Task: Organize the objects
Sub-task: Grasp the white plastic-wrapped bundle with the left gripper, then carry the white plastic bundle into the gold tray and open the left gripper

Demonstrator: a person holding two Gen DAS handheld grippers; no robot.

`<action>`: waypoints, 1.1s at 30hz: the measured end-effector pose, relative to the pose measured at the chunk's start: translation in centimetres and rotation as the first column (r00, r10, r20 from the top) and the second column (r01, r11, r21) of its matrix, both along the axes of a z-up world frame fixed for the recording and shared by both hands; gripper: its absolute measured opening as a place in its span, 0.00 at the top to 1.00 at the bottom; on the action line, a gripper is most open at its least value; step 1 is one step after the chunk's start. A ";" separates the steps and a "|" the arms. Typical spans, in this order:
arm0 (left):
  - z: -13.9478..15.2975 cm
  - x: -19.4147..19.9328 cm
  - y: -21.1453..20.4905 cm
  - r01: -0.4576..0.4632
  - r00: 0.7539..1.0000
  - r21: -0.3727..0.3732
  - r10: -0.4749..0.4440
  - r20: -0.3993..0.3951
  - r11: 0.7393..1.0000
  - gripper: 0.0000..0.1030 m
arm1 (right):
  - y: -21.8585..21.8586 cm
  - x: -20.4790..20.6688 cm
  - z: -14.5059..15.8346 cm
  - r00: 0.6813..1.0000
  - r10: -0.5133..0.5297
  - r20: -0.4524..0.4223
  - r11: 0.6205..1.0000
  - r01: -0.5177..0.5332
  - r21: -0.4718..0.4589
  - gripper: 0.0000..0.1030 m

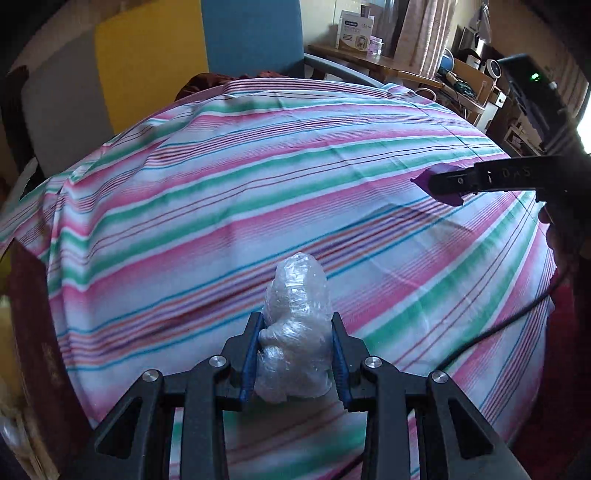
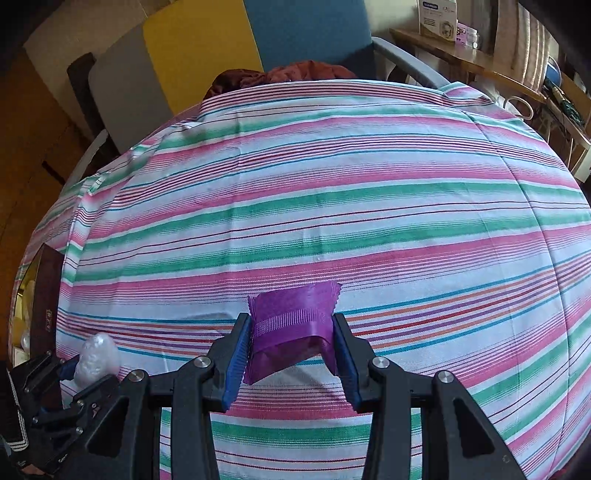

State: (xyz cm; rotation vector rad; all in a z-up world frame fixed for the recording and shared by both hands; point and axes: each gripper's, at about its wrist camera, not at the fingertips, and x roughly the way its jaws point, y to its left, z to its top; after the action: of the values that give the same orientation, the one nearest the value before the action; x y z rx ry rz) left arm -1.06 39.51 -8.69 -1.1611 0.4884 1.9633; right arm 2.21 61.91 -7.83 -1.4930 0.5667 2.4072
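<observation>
My left gripper point(image 1: 297, 323) is shut on a crumpled clear plastic bundle point(image 1: 295, 314) and holds it over the striped cloth point(image 1: 221, 203). The same bundle point(image 2: 96, 358) and left gripper show at the lower left of the right wrist view. My right gripper point(image 2: 291, 325) is shut on a small purple packet point(image 2: 291, 325) with crimped edges, held over the cloth point(image 2: 295, 184). In the left wrist view the right gripper point(image 1: 436, 182) comes in from the right with the purple packet point(image 1: 424, 177) at its tip.
The pink, green and white striped cloth covers the whole table. A dark red cloth point(image 2: 280, 75) lies at the far edge by a blue and yellow chair point(image 2: 229, 37). A wooden shelf with boxes point(image 1: 354, 33) stands at the back right. A black cable point(image 1: 498, 332) hangs on the right.
</observation>
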 end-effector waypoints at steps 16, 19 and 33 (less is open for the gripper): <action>5.5 1.5 -7.4 -0.071 0.992 0.117 0.082 -0.093 0.991 0.67 | -4.2 -0.8 1.3 0.999 0.006 0.049 1.000 -0.006 -0.004 0.59; 6.5 1.6 -8.6 -0.089 0.989 0.144 0.104 -0.104 0.986 0.67 | -7.4 -1.3 2.0 0.998 0.062 0.013 0.997 -0.062 -0.035 0.59; 8.0 0.8 -14.3 -0.201 0.970 0.197 0.223 -0.096 0.960 0.66 | -15.2 -3.1 0.1 0.988 0.152 -0.033 0.984 -0.154 -0.089 0.59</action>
State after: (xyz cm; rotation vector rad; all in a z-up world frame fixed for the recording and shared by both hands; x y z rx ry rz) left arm -0.28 25.24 -0.68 -1.0184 0.2395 2.2192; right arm -0.94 46.75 -7.74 -1.5993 0.5955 2.5510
